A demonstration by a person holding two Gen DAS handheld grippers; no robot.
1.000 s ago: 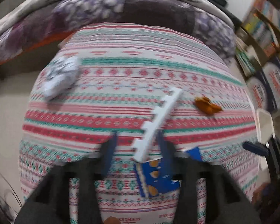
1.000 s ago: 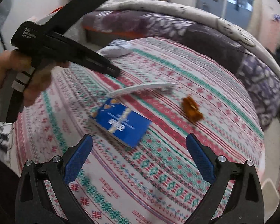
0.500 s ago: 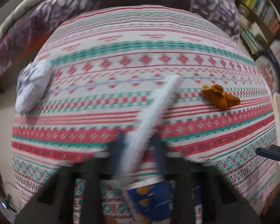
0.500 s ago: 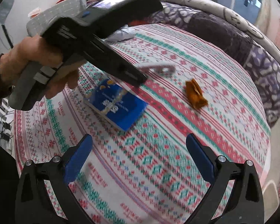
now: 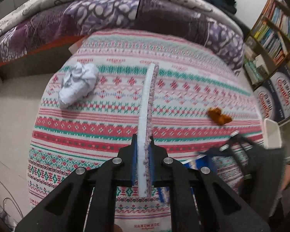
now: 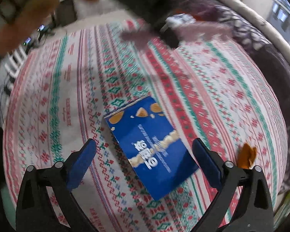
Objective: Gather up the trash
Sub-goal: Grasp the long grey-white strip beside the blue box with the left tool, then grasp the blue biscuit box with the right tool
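Note:
In the left wrist view my left gripper is shut on a long white strip. The strip stands edge-on and reaches out over the striped cloth. A crumpled white paper ball lies far left on the cloth and an orange wrapper lies to the right. In the right wrist view my right gripper hangs over a blue snack box. Its jaws are closing with the box between them, and the pads stand clear of the box's sides. The orange wrapper lies just right of the right finger.
A purple patterned quilt borders the cloth at the back. A bookshelf stands at the right, and a white object sits at the cloth's right edge. Bare floor with cables runs along the left.
My left gripper shut on the white strip and lifted it off the cloth. My right gripper rolled, came down over the blue box, and its jaws narrowed.

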